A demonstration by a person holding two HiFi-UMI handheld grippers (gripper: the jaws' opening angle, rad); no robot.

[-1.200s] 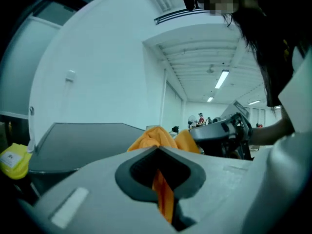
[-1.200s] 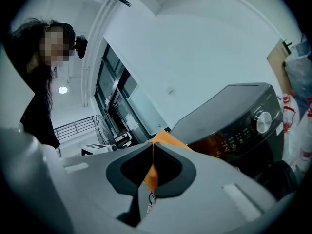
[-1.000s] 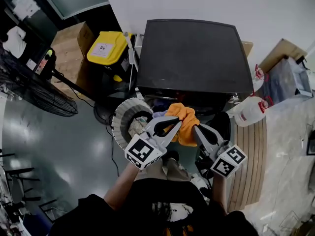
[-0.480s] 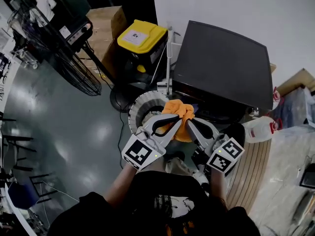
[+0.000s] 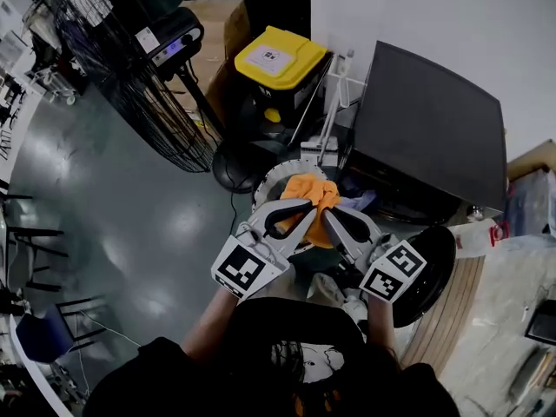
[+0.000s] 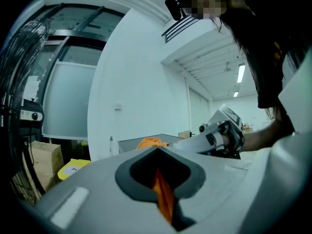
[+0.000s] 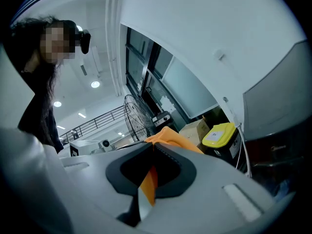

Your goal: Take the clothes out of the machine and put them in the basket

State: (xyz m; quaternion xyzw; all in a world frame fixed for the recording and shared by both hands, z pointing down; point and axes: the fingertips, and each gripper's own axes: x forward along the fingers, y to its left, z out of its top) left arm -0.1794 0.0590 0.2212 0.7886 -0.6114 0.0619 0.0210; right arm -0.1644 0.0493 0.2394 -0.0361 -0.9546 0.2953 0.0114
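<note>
An orange garment (image 5: 314, 194) hangs bunched between both grippers, above the white basket (image 5: 270, 178). My left gripper (image 5: 306, 205) is shut on its left side, and orange cloth (image 6: 163, 195) shows between the jaws in the left gripper view. My right gripper (image 5: 326, 213) is shut on the right side, with orange cloth (image 7: 148, 183) pinched in its jaws. The dark machine (image 5: 432, 131) stands at the right, its round door (image 5: 425, 272) swung open. A pale purple cloth (image 5: 358, 202) lies at the machine's opening.
A yellow-lidded bin (image 5: 276, 60) and a cardboard box (image 5: 213, 26) stand behind the basket. A large floor fan (image 5: 135, 102) fills the left. A white jug (image 5: 476, 230) sits right of the door on a slatted board (image 5: 450, 307).
Both grippers have carried the orange garment left, away from the machine's opening and over the basket. The head view has swung left, bringing the fan into view.
</note>
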